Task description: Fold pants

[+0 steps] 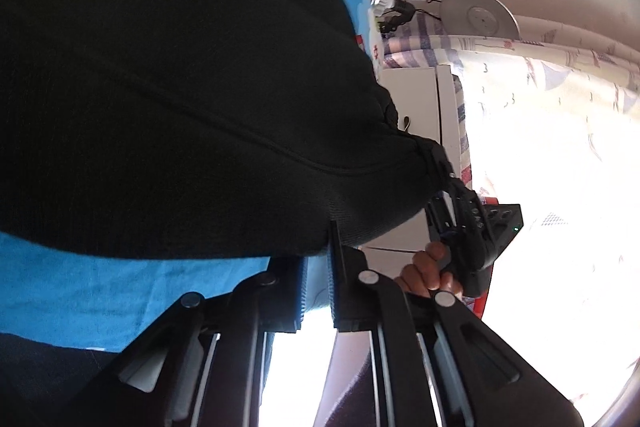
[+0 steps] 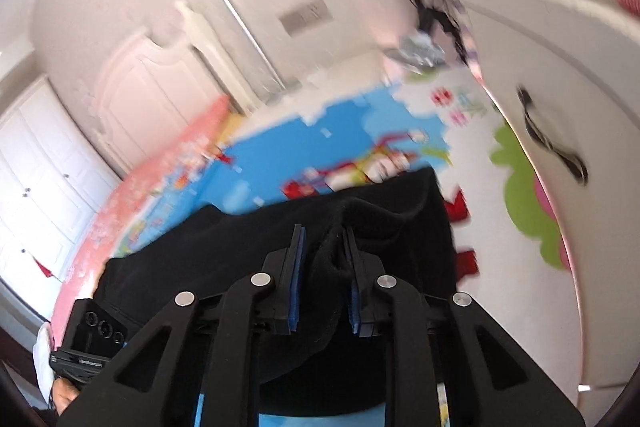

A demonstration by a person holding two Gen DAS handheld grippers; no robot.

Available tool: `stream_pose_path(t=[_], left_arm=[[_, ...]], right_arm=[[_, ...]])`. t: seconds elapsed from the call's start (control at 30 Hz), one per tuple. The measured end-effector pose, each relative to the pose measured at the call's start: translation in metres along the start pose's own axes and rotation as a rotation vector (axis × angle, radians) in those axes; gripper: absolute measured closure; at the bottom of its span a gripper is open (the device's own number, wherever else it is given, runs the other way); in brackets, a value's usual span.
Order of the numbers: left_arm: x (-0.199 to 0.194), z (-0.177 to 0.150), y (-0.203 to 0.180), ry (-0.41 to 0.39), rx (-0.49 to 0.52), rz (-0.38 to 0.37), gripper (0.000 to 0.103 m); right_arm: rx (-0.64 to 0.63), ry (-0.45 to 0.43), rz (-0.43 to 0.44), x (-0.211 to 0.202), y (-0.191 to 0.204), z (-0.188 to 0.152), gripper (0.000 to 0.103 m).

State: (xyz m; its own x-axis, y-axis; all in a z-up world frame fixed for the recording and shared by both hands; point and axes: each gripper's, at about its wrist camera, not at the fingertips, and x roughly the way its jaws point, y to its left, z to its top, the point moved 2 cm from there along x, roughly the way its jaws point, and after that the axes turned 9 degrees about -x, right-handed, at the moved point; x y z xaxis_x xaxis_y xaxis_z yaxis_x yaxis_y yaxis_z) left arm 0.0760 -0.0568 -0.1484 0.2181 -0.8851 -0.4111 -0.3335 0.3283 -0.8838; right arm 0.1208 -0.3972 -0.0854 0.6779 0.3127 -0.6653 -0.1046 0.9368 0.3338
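Observation:
Black pants (image 1: 180, 87) hang lifted over a blue cartoon-print sheet (image 1: 100, 291) and fill most of the left wrist view. My left gripper (image 1: 318, 255) pinches their ribbed lower edge between its tips. To the right in that view, my right gripper (image 1: 434, 157) grips another corner, with a hand (image 1: 428, 271) on its handle. In the right wrist view a bunched fold of the pants (image 2: 328, 227) is clamped between the blue pads of my right gripper (image 2: 325, 259). The left gripper's housing (image 2: 92, 335) shows at lower left.
The printed sheet (image 2: 288, 147) spreads ahead, with a pink edge (image 2: 160, 179) on the left. A white cabinet with a dark handle (image 2: 560, 155) stands close on the right and white doors (image 2: 140, 99) behind. A silver fan disc (image 1: 480, 15) and a patterned curtain (image 1: 560, 99) lie beyond.

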Motion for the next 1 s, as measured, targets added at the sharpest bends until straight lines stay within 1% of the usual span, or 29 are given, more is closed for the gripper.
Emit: stream_pose_path(t=[0.03,0.07,0.1,0.17,0.27,0.33,0.37,0.4,0.5,0.57,0.6,0.63,0.67,0.7,0.73,0.77,0.83,0.87,0.9,0.93,1.0], left_arm=[[0.004,0.002,0.01,0.025,-0.056,-0.002,0.09],[0.008,0.002,0.021,0.053,-0.108,-0.008,0.086],[0.008,0.001,0.024,0.066,-0.117,-0.017,0.086],[0.004,-0.002,0.024,0.068,-0.11,-0.027,0.086],[-0.003,-0.003,0.022,0.067,-0.108,-0.041,0.086],[-0.003,-0.003,0.024,0.074,-0.133,-0.05,0.086],[-0.004,-0.002,0.029,0.077,-0.14,-0.048,0.083],[-0.004,-0.002,0.03,0.071,-0.141,-0.035,0.083],[-0.002,0.0,0.037,0.059,-0.151,-0.007,0.085],[0.001,-0.001,0.043,0.072,-0.166,0.004,0.085],[0.001,-0.002,0.043,0.072,-0.161,0.011,0.085],[0.003,-0.001,0.042,0.069,-0.153,0.015,0.085],[0.006,0.0,0.04,0.068,-0.145,0.014,0.085],[0.006,0.0,0.04,0.069,-0.136,0.011,0.085],[0.008,0.001,0.041,0.068,-0.132,0.01,0.085],[0.011,0.001,0.038,0.068,-0.128,0.01,0.085],[0.016,0.002,0.035,0.064,-0.12,0.01,0.085],[0.016,0.001,0.034,0.062,-0.113,0.012,0.085],[0.015,0.001,0.033,0.06,-0.107,0.015,0.085],[0.015,0.0,0.032,0.061,-0.093,0.018,0.084],[0.017,-0.006,0.023,0.071,-0.046,0.027,0.082]], right_arm=[[0.025,0.027,-0.011,0.005,-0.007,-0.009,0.084],[0.037,0.027,-0.012,0.004,-0.011,-0.014,0.084],[0.043,0.023,-0.013,0.0,-0.014,-0.019,0.084],[0.046,0.026,-0.029,-0.004,-0.017,-0.022,0.084],[0.081,0.05,-0.044,0.003,-0.027,-0.026,0.083],[0.108,0.066,-0.071,0.008,-0.033,-0.029,0.082],[0.111,0.069,-0.07,0.009,-0.034,-0.03,0.082],[0.11,0.067,-0.069,0.008,-0.034,-0.032,0.082],[0.107,0.073,-0.111,0.003,-0.035,-0.037,0.08],[0.101,0.075,-0.186,-0.007,-0.034,-0.038,0.078],[0.095,0.078,-0.246,-0.015,-0.033,-0.038,0.076],[0.087,0.08,-0.297,-0.021,-0.031,-0.039,0.07],[0.071,0.08,-0.365,-0.028,-0.028,-0.039,0.063],[0.042,0.067,-0.453,-0.037,-0.021,-0.038,0.056],[0.0,0.038,-0.5,-0.044,-0.011,-0.035,0.053],[-0.043,0.013,-0.492,-0.047,0.002,-0.03,0.053],[-0.097,-0.024,-0.424,-0.045,0.021,-0.021,0.053],[-0.12,-0.031,-0.385,-0.039,0.029,-0.016,0.05],[-0.147,-0.015,-0.361,-0.027,0.04,-0.009,0.05],[-0.167,-0.005,-0.359,-0.017,0.047,-0.002,0.05],[-0.206,-0.012,-0.338,0.007,0.06,0.012,0.05]])
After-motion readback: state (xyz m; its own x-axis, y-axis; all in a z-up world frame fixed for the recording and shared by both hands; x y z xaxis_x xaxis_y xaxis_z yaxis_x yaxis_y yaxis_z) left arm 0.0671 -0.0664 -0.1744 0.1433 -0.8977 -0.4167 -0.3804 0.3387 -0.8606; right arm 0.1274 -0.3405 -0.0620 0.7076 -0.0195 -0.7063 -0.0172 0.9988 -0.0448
